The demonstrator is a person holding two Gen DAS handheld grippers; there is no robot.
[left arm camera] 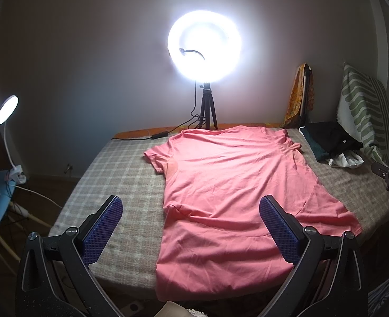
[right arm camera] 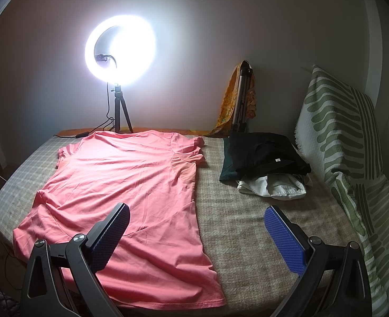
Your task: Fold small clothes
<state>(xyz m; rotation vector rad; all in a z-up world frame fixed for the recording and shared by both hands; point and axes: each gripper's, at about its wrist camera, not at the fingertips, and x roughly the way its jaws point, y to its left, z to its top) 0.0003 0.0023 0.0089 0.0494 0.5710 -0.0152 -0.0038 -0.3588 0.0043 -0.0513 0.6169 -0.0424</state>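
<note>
Left wrist view shows a pink shirt [left arm camera: 231, 192] lying flat on the bed [left arm camera: 115, 185]. Its neck end lies at the far edge of the bed, by the ring light [left arm camera: 204, 46]. Its bottom hem lies at the near edge and seems to hang over it a little. The shirt is spread out, with a few small wrinkles.

The shirt looks thin, soft and light. It will bend and slide when pulled, so I think it is best to pinch it right at an edge. The two near corners of the hem look like good spots, or a sleeve and the side below it.

The left gripper [left arm camera: 191, 203] hangs above the near edge of the bed, over the left side of the hem. Its fingers [left arm camera: 103, 233] are spread wide and hold nothing. The right gripper [right arm camera: 197, 212] hangs above the right side of the shirt. Its fingers [right arm camera: 285, 239] are spread wide too, and hold nothing. Both point toward the far edge and look to be above the cloth, not touching it.

A pile [right arm camera: 265, 158] of dark and white clothes lies near the far right corner, beside a striped pillow [right arm camera: 345, 142].
</note>
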